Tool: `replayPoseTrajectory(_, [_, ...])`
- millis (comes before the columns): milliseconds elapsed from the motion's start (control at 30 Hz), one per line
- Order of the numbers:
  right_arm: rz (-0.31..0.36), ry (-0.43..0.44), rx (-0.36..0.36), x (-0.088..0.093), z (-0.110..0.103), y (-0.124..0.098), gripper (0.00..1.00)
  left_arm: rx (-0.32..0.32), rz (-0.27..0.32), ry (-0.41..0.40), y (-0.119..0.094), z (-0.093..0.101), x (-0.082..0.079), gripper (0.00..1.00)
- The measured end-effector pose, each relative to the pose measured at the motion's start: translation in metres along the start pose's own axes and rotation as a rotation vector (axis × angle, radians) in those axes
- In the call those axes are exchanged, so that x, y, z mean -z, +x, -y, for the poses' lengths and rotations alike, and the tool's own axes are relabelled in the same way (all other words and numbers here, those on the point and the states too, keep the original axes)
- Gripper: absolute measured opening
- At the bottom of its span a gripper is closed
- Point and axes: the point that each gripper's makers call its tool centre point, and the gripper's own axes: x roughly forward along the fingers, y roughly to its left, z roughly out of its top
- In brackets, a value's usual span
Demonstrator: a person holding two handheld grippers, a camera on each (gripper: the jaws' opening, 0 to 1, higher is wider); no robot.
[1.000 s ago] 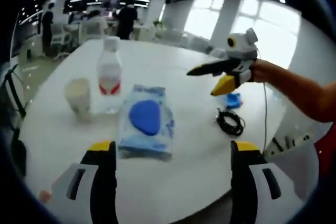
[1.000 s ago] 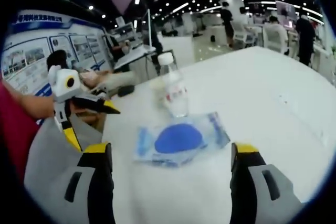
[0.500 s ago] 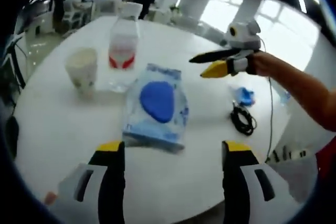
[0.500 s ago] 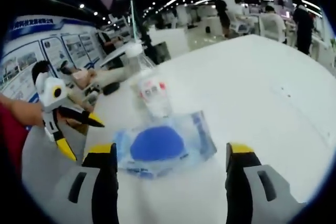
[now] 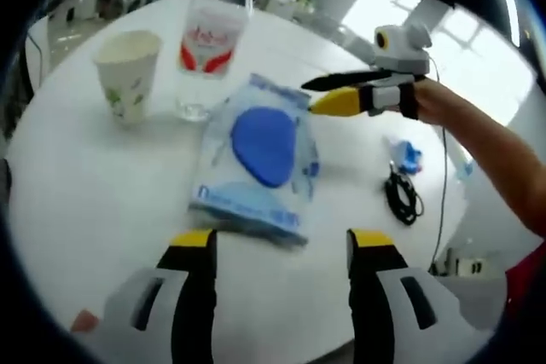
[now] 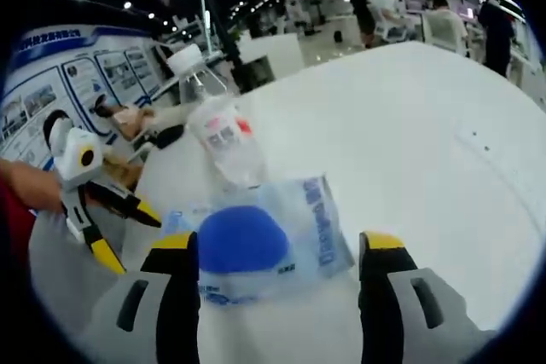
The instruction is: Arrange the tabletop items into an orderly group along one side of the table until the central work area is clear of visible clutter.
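Observation:
A clear packet with a blue round pad [image 5: 260, 155] lies flat on the white table [image 5: 77, 202]. My left gripper [image 5: 280, 245] is open, its yellow-tipped jaws just short of the packet's near edge. From the right, my right gripper [image 5: 307, 98] reaches in over the packet's far corner, jaws a little apart. In the right gripper view the packet [image 6: 256, 245] sits between the tips of my open right gripper [image 6: 277, 249], and the left gripper [image 6: 132, 240] comes in from the left with its jaws spread. A water bottle [image 5: 209, 49] and a paper cup [image 5: 128, 74] stand behind the packet.
A coiled black cable [image 5: 405, 198] and a small blue item [image 5: 405, 155] lie to the right near the table edge. The bottle [image 6: 226, 142] stands just past the packet in the right gripper view. Chairs, desks and people fill the room beyond.
Both grippers have moved in toward the packet, which now looms larger in both views. The right gripper has dropped closer to its far corner. Nothing has been taken hold of.

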Motion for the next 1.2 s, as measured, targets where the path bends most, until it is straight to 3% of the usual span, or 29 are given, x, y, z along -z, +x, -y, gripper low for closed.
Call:
replayPoseTrajectory(267, [-0.014,0.013,0.007,0.003,0.012,0.011,0.64,-0.032,0.018,-0.063,0.011,-0.010,-0.005,0.54])
replayPoseTrajectory(567, [-0.030,0.043,0.024,0.006,0.022,0.017,0.44,-0.039,0.051,-0.098,0.017,-0.015,-0.014,0.45])
replayPoseTrajectory(633, [-0.030,0.044,0.032,0.006,0.023,0.015,0.35,-0.049,0.054,-0.103,0.018,-0.017,-0.014,0.42])
replayPoseTrajectory(700, [-0.035,0.045,0.035,0.008,0.025,0.012,0.22,-0.063,0.062,-0.122,0.019,-0.023,-0.016,0.38])
replayPoseTrajectory(800, [-0.057,0.026,0.059,0.013,0.030,0.009,0.14,-0.086,0.062,-0.144,0.018,-0.029,-0.015,0.30])
replayPoseTrajectory(900, [-0.066,0.020,0.062,0.016,0.029,0.007,0.09,-0.096,0.056,-0.154,0.018,-0.036,-0.013,0.18])
replayPoseTrajectory(967, [-0.072,0.009,0.070,0.017,0.031,0.005,0.04,-0.104,0.052,-0.163,0.018,-0.039,-0.012,0.15])
replayPoseTrajectory(1133, [-0.079,0.002,0.079,0.018,0.029,-0.001,0.03,-0.116,0.062,-0.153,0.016,-0.041,-0.015,0.10])
replayPoseTrajectory(1200, [-0.081,0.002,0.082,0.019,0.029,-0.005,0.03,-0.102,0.072,-0.150,0.014,-0.037,-0.019,0.04])
